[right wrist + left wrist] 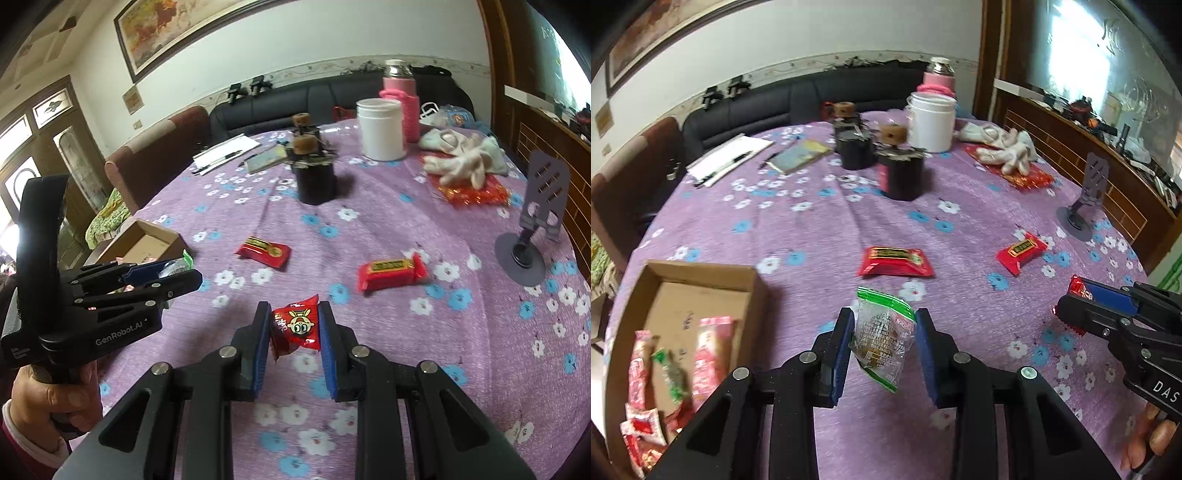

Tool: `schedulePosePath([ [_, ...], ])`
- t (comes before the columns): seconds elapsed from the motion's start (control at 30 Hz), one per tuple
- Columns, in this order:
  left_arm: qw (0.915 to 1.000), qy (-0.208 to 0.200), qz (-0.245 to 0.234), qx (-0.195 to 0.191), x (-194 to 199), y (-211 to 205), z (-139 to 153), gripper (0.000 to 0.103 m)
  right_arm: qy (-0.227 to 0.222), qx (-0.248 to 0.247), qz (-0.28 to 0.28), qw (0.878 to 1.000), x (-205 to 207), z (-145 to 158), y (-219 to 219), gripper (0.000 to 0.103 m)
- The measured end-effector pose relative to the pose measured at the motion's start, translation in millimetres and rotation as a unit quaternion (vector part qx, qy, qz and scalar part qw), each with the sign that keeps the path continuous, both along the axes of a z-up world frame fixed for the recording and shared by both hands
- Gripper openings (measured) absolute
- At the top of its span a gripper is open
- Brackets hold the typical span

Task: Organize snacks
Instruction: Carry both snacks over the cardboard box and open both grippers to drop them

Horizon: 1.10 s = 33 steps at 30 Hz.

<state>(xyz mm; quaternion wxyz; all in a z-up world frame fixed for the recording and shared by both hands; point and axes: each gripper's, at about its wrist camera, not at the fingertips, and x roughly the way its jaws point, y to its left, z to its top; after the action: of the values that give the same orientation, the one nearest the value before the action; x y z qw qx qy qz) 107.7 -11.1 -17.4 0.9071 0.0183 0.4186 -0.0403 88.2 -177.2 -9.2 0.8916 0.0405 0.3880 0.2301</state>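
1. Left wrist view: the left gripper has its fingers clamped on a clear packet with green edges and a brown snack inside, held off the purple flowered table.
2. Just to its left, at the table's edge, sits a cardboard box holding several pink, red and green snack packets.
3. Right wrist view: the right gripper has its fingers clamped on a red candy printed with a cartoon face, held above the table.
4. Two red packets lie loose on the cloth ahead: a flat one near the middle and a fatter one further right (both well apart from the box).
5. Further back stand two dark tins with brown knobs, a white jar, a pink bottle, white gloves on a red sheet, and a notepad with a pen.
6. A grey phone stand is near the right edge of the table.
7. In the right wrist view the left gripper appears at left, the green-edged packet showing between its fingers, with the box just behind it.
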Motion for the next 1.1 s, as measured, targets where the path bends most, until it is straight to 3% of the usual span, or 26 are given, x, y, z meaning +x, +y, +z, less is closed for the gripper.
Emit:
schedulePosePath([
  [0.53,0.9967,-0.040,0.071,0.001,-38.6,72.6,40.1,0.035,-0.030,-0.007,0.062,0.998,-11.1,34.6,75.9,0.024],
  [1.1,0.9827,-0.052,0.178,-0.003,-69.1,187.5,44.2,0.035,-0.044,-0.012,0.159,0.986,-14.8,48.1,202.4,0.024],
])
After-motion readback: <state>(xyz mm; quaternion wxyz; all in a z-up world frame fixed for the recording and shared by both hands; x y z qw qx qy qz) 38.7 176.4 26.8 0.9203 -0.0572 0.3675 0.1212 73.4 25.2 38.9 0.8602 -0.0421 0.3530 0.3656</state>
